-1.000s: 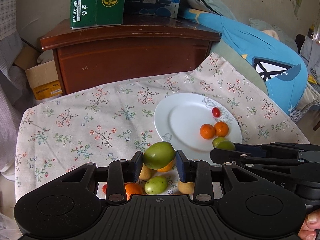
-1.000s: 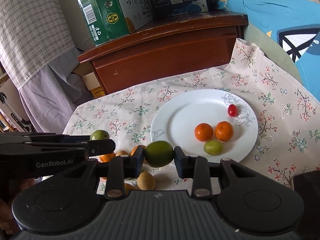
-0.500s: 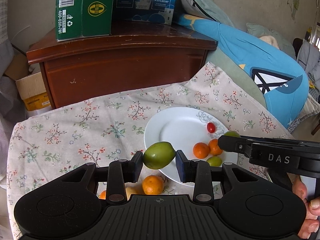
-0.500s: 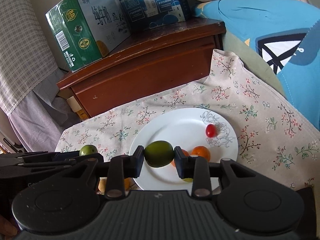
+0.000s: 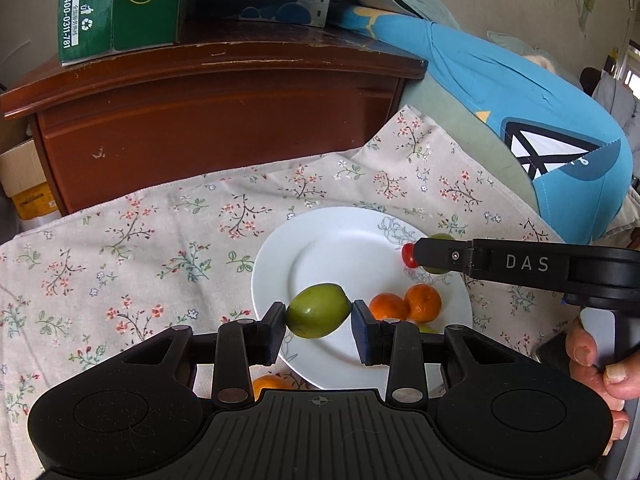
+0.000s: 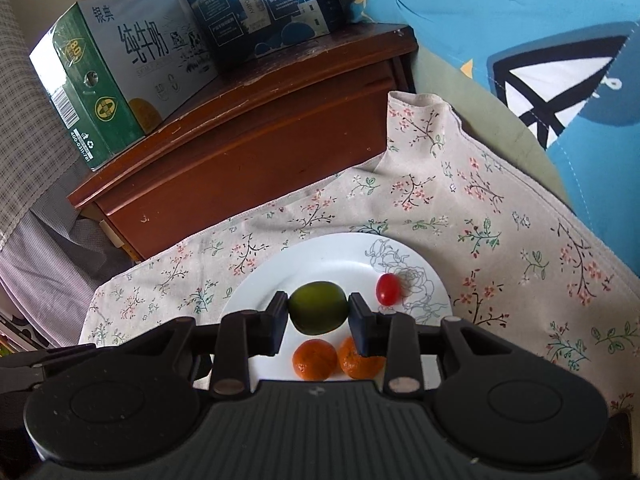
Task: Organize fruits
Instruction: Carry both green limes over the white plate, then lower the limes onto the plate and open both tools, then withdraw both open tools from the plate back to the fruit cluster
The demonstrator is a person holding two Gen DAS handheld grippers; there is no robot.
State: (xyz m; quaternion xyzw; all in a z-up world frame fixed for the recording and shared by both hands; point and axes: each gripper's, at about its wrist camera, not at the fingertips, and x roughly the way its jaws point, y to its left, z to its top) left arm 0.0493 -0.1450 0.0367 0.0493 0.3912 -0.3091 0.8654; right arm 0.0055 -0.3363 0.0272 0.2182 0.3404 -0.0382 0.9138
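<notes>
Both grippers moved over white plate point(image 6: 340, 256) | each's fingers clamp a green fruit | floral cloth point(image 5: 160, 240), wooden cabinet point(image 5: 220, 112)

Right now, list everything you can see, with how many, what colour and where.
Green fruits: two held, one in each gripper: left, right; part of a third on the plate.
Oranges: two on the plate; one on the cloth, near edge.
Cherry tomato: one, red, far side of the plate.
Plate: one, white, on the cloth.
Tablecloth: one, floral beige.
Cabinet: one, brown wood, behind.
Cartons: green, blue, on the cabinet.
Plush: blue, right.
Left gripper: black, shut.
Right gripper: black, shut.
Hand: holding the right gripper.
</notes>
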